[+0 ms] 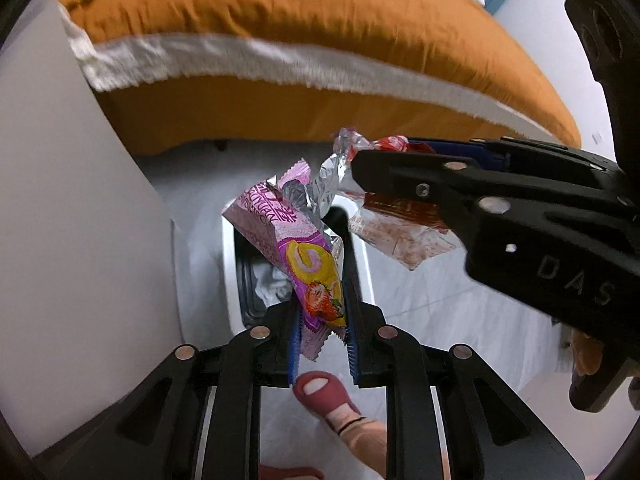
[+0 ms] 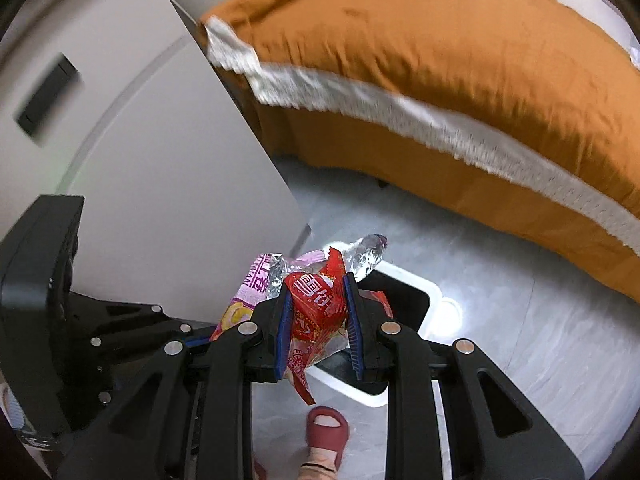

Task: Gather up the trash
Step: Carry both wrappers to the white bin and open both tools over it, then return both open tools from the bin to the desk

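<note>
Wrappers are in both grippers, held above the open trash bin point(image 2: 404, 284) on the floor. The pink strawberry-cake wrapper point(image 1: 296, 248) is pinched between the blue pads of the left gripper point(image 1: 322, 336), jaws narrow on its lower end, its silver-lined top flopping forward over the bin's dark mouth. The red wrapper point(image 2: 316, 308) sits crumpled in the right gripper point(image 2: 318, 328), jaws likewise closed on it, with a strip of clear film trailing below. The two bundles hang just beside each other, possibly touching.

The risk, as I judge it, is in the release. Both pieces are light and stiff; let go while off-centre, one could glide past the white rim onto the grey floor point(image 2: 500, 340) or toward the orange bed point(image 2: 440, 60). Foil edges might also snag in the ridged pads. A slippered foot point(image 2: 326, 428) stands near the bin.
</note>
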A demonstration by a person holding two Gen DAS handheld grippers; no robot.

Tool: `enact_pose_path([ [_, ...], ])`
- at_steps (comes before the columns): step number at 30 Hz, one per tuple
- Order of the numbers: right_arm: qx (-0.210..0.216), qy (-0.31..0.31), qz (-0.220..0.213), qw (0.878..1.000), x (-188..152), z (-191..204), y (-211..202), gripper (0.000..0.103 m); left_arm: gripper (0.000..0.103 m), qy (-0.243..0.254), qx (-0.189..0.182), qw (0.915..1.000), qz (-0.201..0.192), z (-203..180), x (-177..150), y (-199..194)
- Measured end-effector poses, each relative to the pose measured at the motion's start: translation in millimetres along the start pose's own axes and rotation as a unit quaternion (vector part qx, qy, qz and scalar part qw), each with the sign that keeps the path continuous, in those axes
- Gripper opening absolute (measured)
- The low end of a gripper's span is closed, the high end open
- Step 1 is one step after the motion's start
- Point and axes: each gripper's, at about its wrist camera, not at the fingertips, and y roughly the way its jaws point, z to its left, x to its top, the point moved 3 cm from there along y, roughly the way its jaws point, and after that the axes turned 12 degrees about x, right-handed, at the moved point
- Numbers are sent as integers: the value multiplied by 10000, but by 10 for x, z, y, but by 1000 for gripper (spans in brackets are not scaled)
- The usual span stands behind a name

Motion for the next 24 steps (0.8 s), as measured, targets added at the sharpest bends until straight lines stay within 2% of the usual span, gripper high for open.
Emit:
enact_pose_path([
  [1, -41, -5, 28, 10000, -34, -62, 99, 26, 24, -6, -53, 10000, 56, -2, 0, 103],
  [2, -45, 5, 73, 10000, -65, -115, 179, 30, 35, -24, -92, 9999, 100, -2, 2, 203],
  [3, -29, 18, 143, 9999, -90, -160, 244, 39, 45, -56, -146, 9997, 184, 6, -17, 332],
  [4, -17, 42, 230, 9997, -134, -226, 340, 48, 76, -88, -217, 9994, 237, 7, -19, 409],
  [5, -17, 57, 261, 9996, -156, -268, 376, 73, 96, -134, -265, 9993, 248, 3, -31, 463],
  [6, -32, 89, 304, 9995, -192, -316, 430, 93, 96, -178, -274, 9991, 252, -6, -52, 513],
  [7, -57, 105, 321, 9994, -222, -344, 461, 97, 97, -179, -286, 9990, 297, -13, -57, 561],
  [13, -132, 105, 355, 9992, -306, -418, 493, 98, 98, 19, -17, 9994, 350, -40, -134, 632],
  [24, -202, -34, 154, 9997, -182, -321, 285, 98, 98, 20, 103, 9997, 217, -2, -129, 456],
])
